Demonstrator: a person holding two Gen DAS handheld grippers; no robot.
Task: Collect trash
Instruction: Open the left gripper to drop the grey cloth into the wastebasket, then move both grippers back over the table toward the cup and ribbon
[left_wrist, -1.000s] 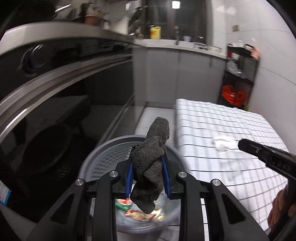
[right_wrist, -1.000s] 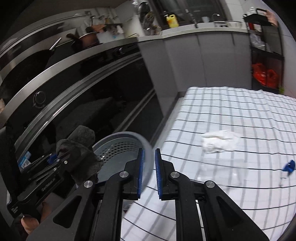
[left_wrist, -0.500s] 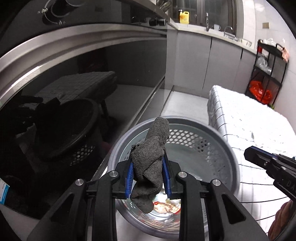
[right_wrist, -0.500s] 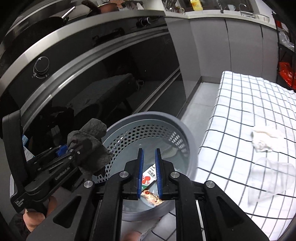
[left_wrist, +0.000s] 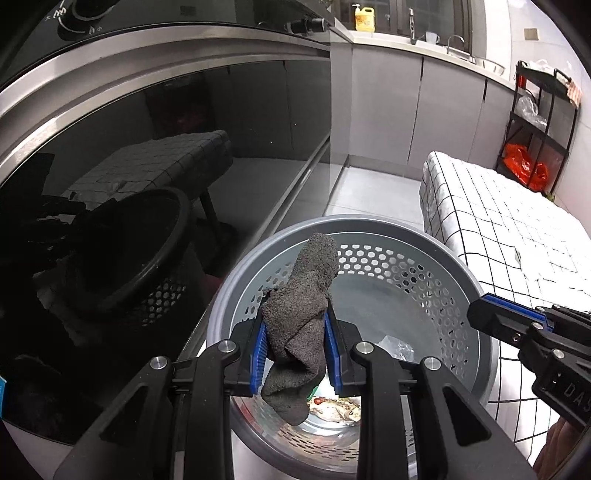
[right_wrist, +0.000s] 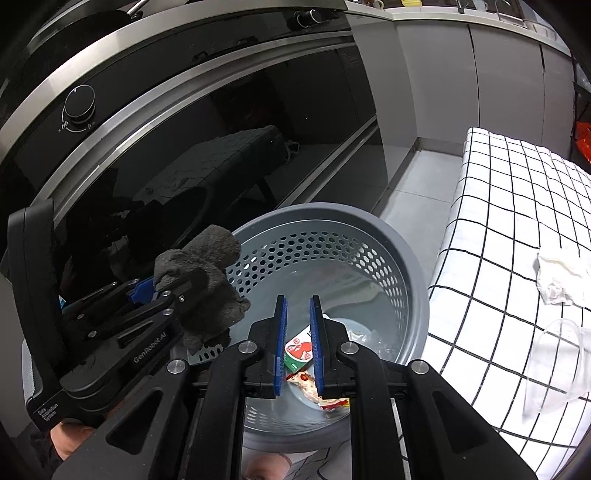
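Observation:
A dark grey sock (left_wrist: 306, 295) is clamped between the blue pads of my left gripper (left_wrist: 295, 325), which hangs over the near left rim of a round grey perforated bin (left_wrist: 369, 225). The right wrist view shows the same sock (right_wrist: 207, 266) in the left gripper (right_wrist: 166, 291) above the bin (right_wrist: 413, 266). My right gripper (right_wrist: 298, 306) is shut with nothing between its pads and points down into the bin; it also shows in the left wrist view as the right gripper (left_wrist: 480, 314). Food wrappers (right_wrist: 299, 350) lie at the bin's bottom.
A table under a black-and-white checked cloth (right_wrist: 498, 221) stands right of the bin, with a crumpled white tissue (right_wrist: 557, 273) and a clear plastic cup (right_wrist: 561, 362) on it. A glossy black oven front (left_wrist: 147, 147) rises on the left. A metal rack (left_wrist: 535, 129) stands far right.
Both grippers have swung left from the table to above the bin and tipped downward. The sock stays clamped in the left gripper; the right stays shut.

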